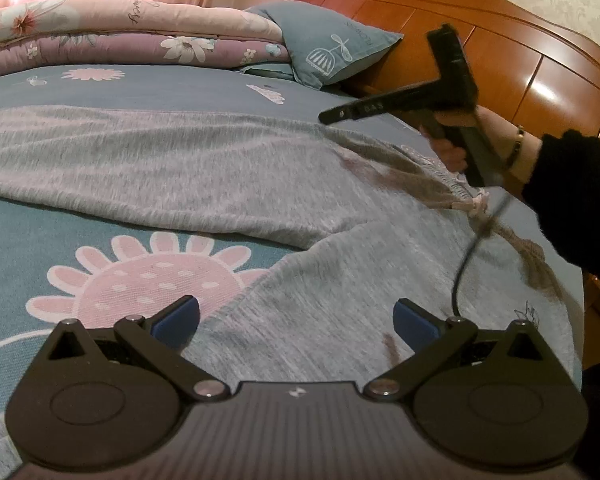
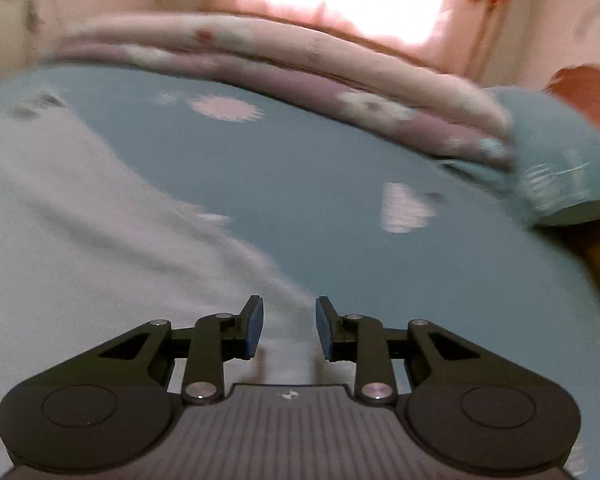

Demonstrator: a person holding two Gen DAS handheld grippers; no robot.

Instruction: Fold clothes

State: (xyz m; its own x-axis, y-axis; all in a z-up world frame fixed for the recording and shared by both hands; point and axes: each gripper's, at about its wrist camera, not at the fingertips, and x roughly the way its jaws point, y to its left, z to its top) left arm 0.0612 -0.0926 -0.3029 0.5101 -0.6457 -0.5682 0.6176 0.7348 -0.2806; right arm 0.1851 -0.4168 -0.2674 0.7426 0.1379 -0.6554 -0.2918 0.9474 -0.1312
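So it's a bedroom: a bed with a teal sheet (image 1: 24, 216) printed with big pink flowers, and a glossy wooden headboard (image 1: 500, 40) along the far right. Pink curtains (image 2: 340, 0) glow at the window behind. A folded floral quilt (image 1: 100, 36) is stacked at the far edge, with a teal pillow (image 1: 332, 48) next to it.

The grey garment (image 1: 180, 168) lies spread across the sheet, a drawstring (image 1: 476, 208) trailing near the right side.

Left gripper (image 1: 296, 320) hovers over the grey cloth, jaws wide with nothing in them. Right gripper (image 2: 290, 328), in a black-sleeved hand (image 1: 452, 148), has a narrow gap, empty too.
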